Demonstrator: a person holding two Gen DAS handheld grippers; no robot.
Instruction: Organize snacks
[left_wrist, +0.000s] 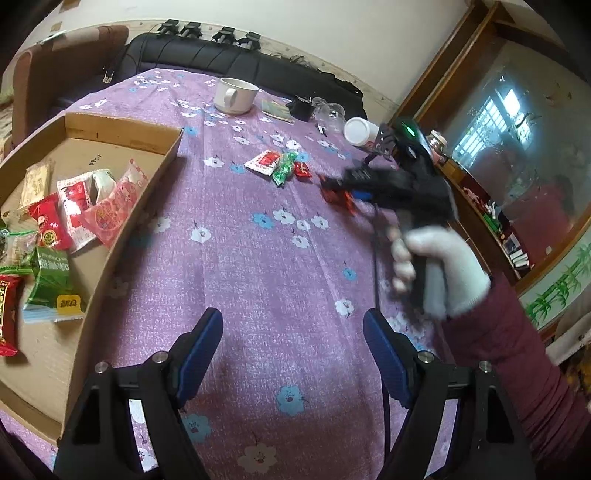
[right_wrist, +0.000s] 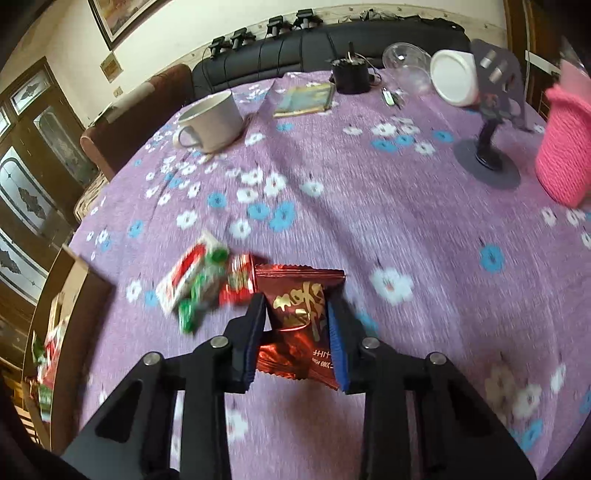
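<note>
My right gripper (right_wrist: 297, 314) is shut on a dark red snack packet (right_wrist: 299, 314) with gold lettering, held just above the purple flowered tablecloth (right_wrist: 369, 221). It shows in the left wrist view as well (left_wrist: 334, 190). Beside it lie a white-and-red packet (right_wrist: 183, 275), a green candy (right_wrist: 203, 291) and a small red candy (right_wrist: 238, 282); the left wrist view shows them too (left_wrist: 264, 162). My left gripper (left_wrist: 293, 328) is open and empty over the cloth, right of the cardboard box (left_wrist: 125, 129) holding several snack packets (left_wrist: 74, 206).
A white mug (right_wrist: 210, 122), a booklet (right_wrist: 304, 99), a black holder (right_wrist: 351, 75), a clear plastic cup (right_wrist: 406, 59), a white jar (right_wrist: 456, 77), a dark stand (right_wrist: 487, 158) and a pink knitted holder (right_wrist: 565, 147) stand at the table's far side.
</note>
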